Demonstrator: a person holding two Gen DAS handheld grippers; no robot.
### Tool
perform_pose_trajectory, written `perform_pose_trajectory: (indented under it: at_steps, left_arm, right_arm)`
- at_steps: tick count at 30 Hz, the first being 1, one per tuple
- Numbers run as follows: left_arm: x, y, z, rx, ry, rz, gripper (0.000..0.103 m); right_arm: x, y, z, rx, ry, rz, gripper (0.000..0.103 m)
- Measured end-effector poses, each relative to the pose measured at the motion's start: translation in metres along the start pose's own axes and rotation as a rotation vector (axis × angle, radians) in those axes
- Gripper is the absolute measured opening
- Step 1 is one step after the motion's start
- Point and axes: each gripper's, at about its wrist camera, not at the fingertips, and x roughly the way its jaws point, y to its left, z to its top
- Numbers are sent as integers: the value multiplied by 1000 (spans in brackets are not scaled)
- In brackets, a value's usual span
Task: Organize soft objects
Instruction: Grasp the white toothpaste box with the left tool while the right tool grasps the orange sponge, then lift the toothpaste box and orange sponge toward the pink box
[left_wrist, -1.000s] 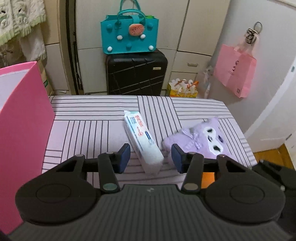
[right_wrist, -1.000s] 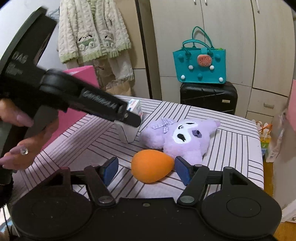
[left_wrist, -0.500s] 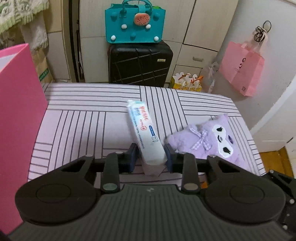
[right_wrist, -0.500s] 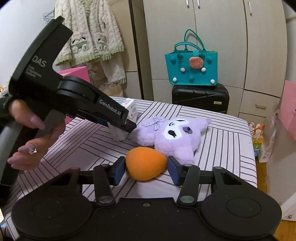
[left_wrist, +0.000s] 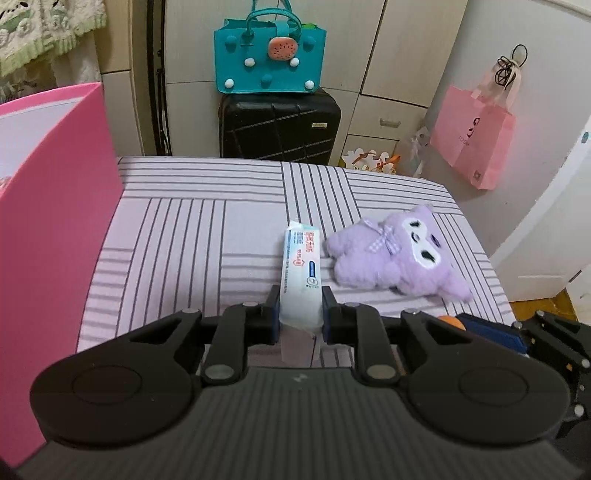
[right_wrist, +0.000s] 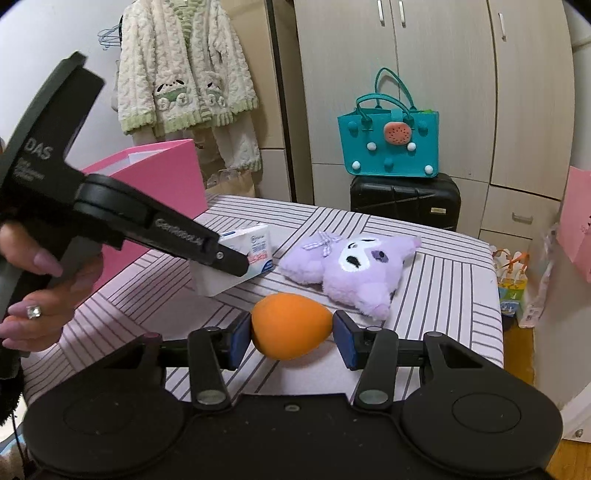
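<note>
So the pink box (left_wrist: 55, 229) is sitting at the far left of the striped worktop (left_wrist: 192, 229), and that's where both loads look headed. The left gripper (left_wrist: 300, 314) is pinching the near end of the tissue pack (left_wrist: 301, 269), whose long axis is running straight away from the jaws. A second ago those jaws were spread. The purple plush (right_wrist: 351, 266) is lying untouched (nearer the right side). The right gripper (right_wrist: 291, 338) is now squeezing the orange sponge egg (right_wrist: 291, 325), previously just bracketed.

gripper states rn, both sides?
Left gripper: shut on the tissue pack.
Right gripper: shut on the orange sponge.
</note>
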Motion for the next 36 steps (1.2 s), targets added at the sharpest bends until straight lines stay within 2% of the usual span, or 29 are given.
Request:
perform_pose_trajectory:
  at_steps: [4,10,15,29,36]
  left_arm:
    - [-14,1,-11,9,-1,6,19]
    - [-31,6,-25,-7,17,-26,19]
    - [-50,1,-32,45,6,-11,18]
    - [-105,7,-49,188,46,2,18]
    - [-127,4,-50,246,98,-65,18]
  right_arm:
    - [-8,5,-4,-3,1,3,53]
    - [-17,13,-5,-11,-6,-1,53]
    - [-23,17,-5,-11,17,15,53]
    - [-39,29,-6,21,114,136,53]
    - [-55,41,6,31,165,231,53]
